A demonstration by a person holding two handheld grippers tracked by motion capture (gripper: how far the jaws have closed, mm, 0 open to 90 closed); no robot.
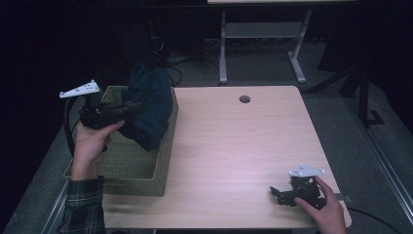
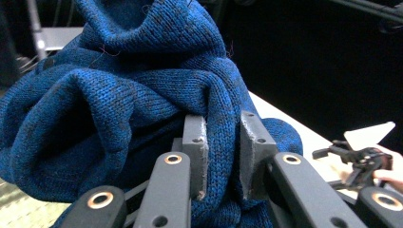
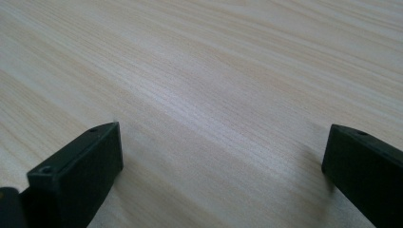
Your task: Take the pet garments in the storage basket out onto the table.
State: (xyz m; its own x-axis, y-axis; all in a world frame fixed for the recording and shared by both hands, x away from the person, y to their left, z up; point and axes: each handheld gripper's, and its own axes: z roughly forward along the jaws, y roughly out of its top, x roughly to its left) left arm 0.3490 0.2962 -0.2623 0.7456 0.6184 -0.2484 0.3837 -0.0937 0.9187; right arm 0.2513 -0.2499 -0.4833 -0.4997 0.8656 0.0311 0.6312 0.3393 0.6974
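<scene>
A dark blue knitted garment (image 1: 148, 105) hangs bunched above the woven basket (image 1: 146, 183) at the table's left. My left gripper (image 1: 134, 107), held level in the person's left hand, is shut on a fold of it. In the left gripper view the two grey pads pinch the blue knit (image 2: 95, 109) between them at my left gripper (image 2: 223, 159). At the table's front right corner the right gripper (image 1: 275, 191) rests in the person's right hand. Its jaws stand wide apart over bare wood, with nothing between them, at my right gripper (image 3: 223, 166).
The light wooden table (image 1: 234, 146) has a round cable hole (image 1: 244, 99) near its far edge. The green woven basket takes up the left side. Beyond the table stand a white desk frame (image 1: 260, 44) and cables on a dark floor.
</scene>
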